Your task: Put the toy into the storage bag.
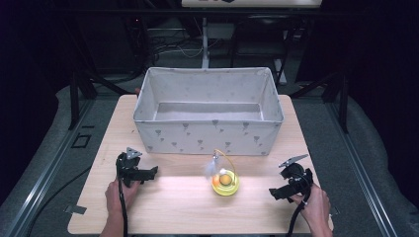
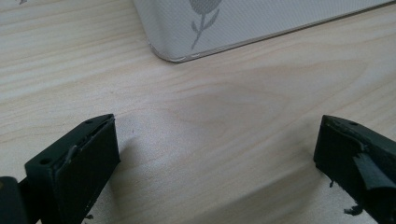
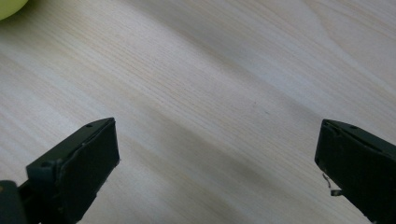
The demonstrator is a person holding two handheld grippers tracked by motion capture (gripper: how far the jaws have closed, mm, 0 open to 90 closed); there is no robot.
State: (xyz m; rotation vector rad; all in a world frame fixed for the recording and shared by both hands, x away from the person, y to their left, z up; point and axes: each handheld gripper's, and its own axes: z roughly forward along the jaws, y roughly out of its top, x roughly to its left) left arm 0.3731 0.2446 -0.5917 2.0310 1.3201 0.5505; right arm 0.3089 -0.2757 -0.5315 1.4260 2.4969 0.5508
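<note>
Right now the toy sits on the table between your two hands, just in front of the fabric bin and apart from its front wall. From your right gripper it lies to the left and a little forward; from your left gripper it lies to the right, about level. Your right gripper looks the nearer of the two, though the margin is small. Both stand spread wide with nothing between the jaws: the left gripper view has bare wood and the bin's corner ahead, and the right gripper view has bare wood with a yellow-green edge of the toy at its upper left corner. The toy is a round yellow dish with an orange ball in it, so it has no long axis; its thin wire hoop and white feather rise from the top, leaning left. No brand or writing can be read; the bin carries a grey flower print.
</note>
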